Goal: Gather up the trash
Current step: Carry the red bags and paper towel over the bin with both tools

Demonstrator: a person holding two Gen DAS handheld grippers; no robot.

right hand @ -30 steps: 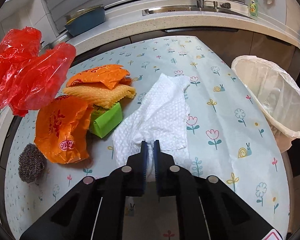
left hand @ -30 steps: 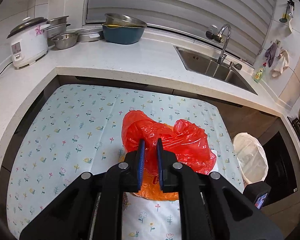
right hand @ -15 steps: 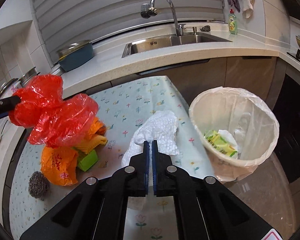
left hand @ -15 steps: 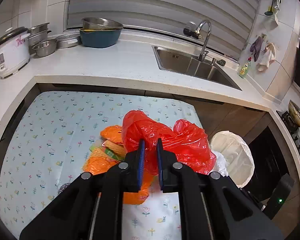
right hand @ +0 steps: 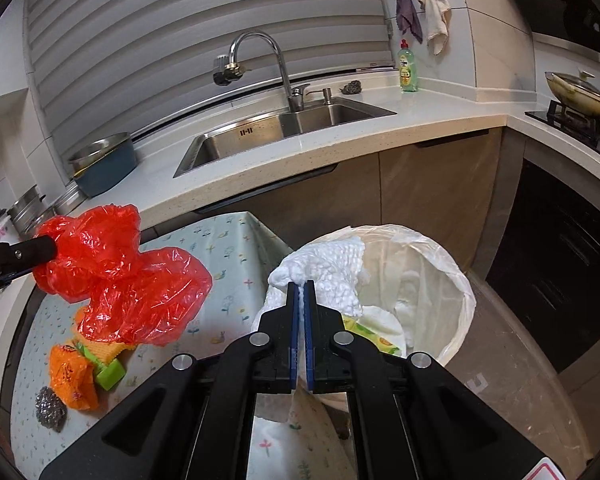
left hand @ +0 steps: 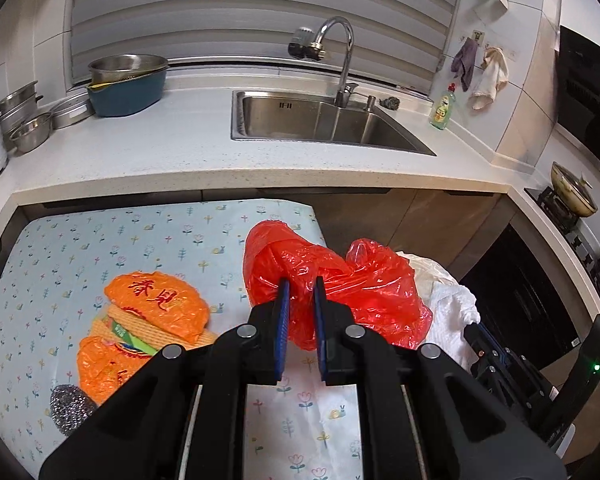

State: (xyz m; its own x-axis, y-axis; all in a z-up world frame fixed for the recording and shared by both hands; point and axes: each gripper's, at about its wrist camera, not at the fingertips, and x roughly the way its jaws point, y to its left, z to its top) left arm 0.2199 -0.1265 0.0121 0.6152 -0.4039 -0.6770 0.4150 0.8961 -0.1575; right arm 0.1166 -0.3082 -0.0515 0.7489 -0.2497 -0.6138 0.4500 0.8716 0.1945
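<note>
There were two orange wrappers (left hand: 156,304), one red plastic bag (left hand: 340,284), one white paper towel (right hand: 328,276), one steel scourer (right hand: 50,402), one green sponge (right hand: 110,372) and one lined bin (right hand: 440,280).

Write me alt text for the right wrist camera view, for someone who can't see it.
The right gripper pinches a crumpled white paper towel over a round bin lined with a white plastic bag. At left, the left gripper holds a crinkled red plastic bag above a floral tablecloth strewn with orange wrappers; a steel sink sits behind.
</note>
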